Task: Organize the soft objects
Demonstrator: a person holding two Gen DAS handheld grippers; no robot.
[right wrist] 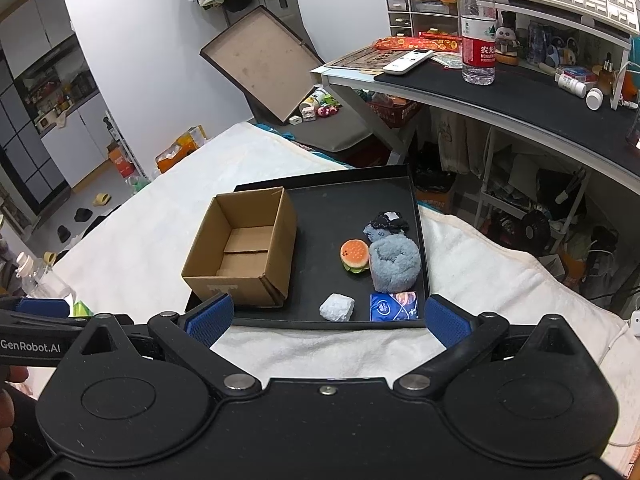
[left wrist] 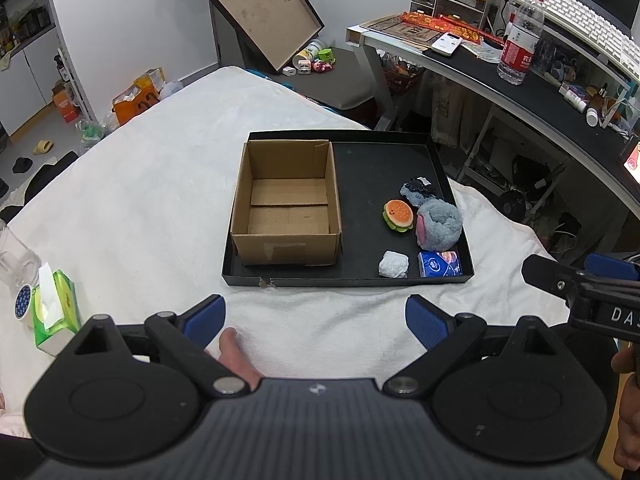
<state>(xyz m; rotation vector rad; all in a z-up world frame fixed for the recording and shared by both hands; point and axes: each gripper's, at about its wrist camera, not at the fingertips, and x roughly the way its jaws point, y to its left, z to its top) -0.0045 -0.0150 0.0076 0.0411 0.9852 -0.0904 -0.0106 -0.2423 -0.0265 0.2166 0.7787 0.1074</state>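
A black tray lies on the white towel. Its left half holds an empty open cardboard box. On its right half lie a burger plush, a grey-blue fluffy plush, a dark sock bundle, a white crumpled wad and a blue tissue packet. My left gripper is open in front of the tray, holding nothing. My right gripper is open at the tray's near edge, also with nothing in it.
A green tissue box and a clear bottle sit at the left on the towel. A desk with a water bottle stands at the right. The right gripper's body shows at the far right of the left wrist view.
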